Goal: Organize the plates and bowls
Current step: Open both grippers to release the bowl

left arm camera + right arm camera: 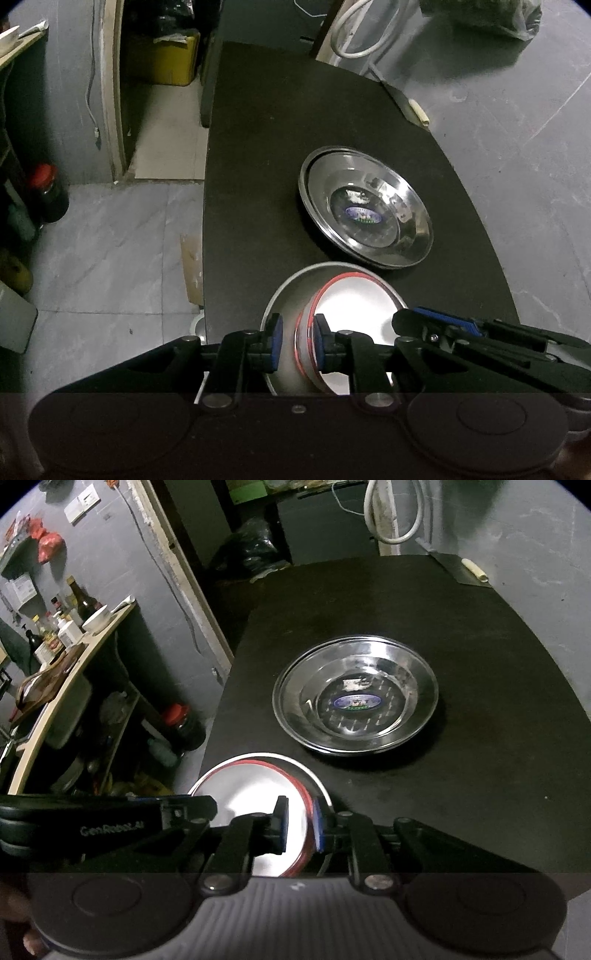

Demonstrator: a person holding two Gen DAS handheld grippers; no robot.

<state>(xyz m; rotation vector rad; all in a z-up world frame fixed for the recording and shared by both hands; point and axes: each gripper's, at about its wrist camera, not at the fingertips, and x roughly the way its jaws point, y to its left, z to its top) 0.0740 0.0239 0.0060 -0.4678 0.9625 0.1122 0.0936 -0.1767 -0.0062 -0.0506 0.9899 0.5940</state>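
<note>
On the black counter (480,664), steel plates (355,694) at 12 o'clock bear an unreadable oval blue sticker (356,702). Left tongs (298,341) and right tongs (301,825), both slightly parted, straddle red-rimmed bowl (351,306) rim at 6 o'clock; "GenRobot.AI" printed on left tongs.

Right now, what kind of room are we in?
Probably a home kitchen or a storeroom beside one. Steel plates sit on a black table, a side shelf holds sauce bottles and a white bowl, and a red-capped jar stands on the floor.
</note>
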